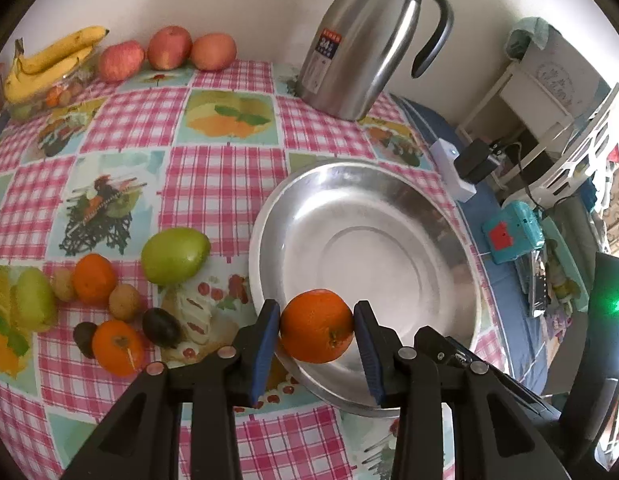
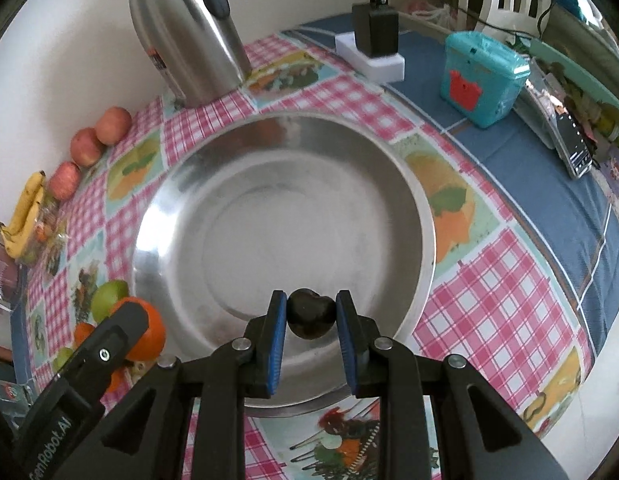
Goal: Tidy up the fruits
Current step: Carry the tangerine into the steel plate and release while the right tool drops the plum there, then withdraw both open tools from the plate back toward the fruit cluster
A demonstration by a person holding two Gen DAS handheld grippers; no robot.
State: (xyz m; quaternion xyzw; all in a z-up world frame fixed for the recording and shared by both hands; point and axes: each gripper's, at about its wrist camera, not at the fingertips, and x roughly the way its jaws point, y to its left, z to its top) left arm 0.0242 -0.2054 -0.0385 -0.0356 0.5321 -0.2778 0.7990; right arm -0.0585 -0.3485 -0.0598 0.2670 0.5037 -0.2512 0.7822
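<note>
My left gripper [image 1: 316,326] is shut on an orange [image 1: 316,326] and holds it over the near left rim of a round steel plate [image 1: 389,208]. My right gripper [image 2: 311,314] is shut on a small dark plum [image 2: 311,314] above the plate's [image 2: 189,184] near side. The plate holds nothing. To its left lie a green mango [image 1: 174,255], two more oranges [image 1: 94,278], small brown fruits [image 1: 124,302] and dark plums [image 1: 161,327]. The left gripper's body [image 2: 81,380] shows in the right wrist view.
A steel thermos jug [image 1: 361,44] stands behind the plate. Three apples [image 1: 169,48] and bananas [image 1: 49,64] line the wall at the back left. A white adapter [image 2: 371,54], a teal box [image 2: 479,78] and clutter sit right of the tablecloth.
</note>
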